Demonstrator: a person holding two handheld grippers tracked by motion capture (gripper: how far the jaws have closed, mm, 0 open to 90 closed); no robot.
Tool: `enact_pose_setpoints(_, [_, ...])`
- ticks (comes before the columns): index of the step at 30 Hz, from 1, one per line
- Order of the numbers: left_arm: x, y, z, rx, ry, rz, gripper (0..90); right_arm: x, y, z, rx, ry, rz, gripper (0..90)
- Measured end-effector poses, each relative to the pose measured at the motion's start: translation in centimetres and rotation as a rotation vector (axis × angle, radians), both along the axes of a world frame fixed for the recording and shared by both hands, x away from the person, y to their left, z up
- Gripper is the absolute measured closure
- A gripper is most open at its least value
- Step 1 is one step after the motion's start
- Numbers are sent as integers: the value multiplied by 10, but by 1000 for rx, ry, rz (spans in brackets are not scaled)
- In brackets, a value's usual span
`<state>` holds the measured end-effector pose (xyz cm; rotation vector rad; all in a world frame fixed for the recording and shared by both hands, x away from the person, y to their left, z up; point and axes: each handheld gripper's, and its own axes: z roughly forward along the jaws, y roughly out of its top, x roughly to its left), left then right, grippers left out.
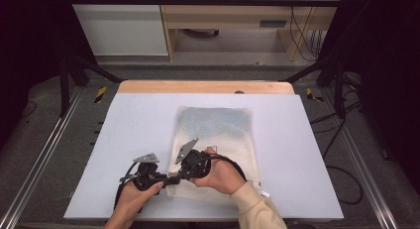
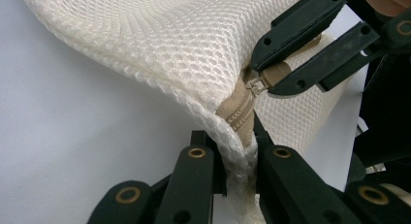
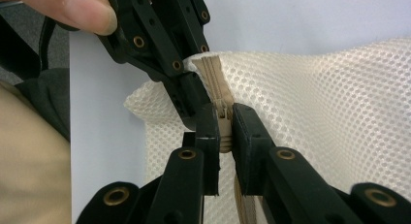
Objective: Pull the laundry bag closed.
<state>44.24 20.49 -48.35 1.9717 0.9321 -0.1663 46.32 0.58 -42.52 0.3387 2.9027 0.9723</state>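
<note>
A cream mesh bag [image 1: 215, 135] lies flat on the pale mat, with a tan zipper [image 2: 238, 115] running from its near-left corner. My left gripper [image 2: 240, 149] is shut on that corner of the bag, pinching the mesh and the zipper's end. In the high view the left gripper [image 1: 167, 179] comes in from the left. My right gripper [image 3: 224, 124] is shut on the zipper pull [image 3: 223, 139], a short way along from the left jaws. The left gripper view shows the right gripper's fingers [image 2: 310, 20] clamped on the pull [image 2: 261, 82]. A person's hand wraps each gripper, and the right gripper [image 1: 184, 173] sits over the bag's near edge.
The mat [image 1: 133, 125] covers a wooden table whose far edge [image 1: 205, 86] shows. Metal rails [image 1: 44, 154] run along both sides. Cables [image 1: 341, 140] trail on the floor at the right. A cabinet [image 1: 223, 21] stands beyond the table.
</note>
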Motion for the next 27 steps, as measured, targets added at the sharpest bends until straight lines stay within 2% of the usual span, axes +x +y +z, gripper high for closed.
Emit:
enact_pose_setpoints(6, [-1, -1, 0, 0, -2, -6, 851, 0, -6, -1, -6, 8, -15, 822])
enact_pose_setpoints(27, [-3, -5, -1, 2, -7, -14, 849, -2, -12, -2, -2, 5, -5, 821])
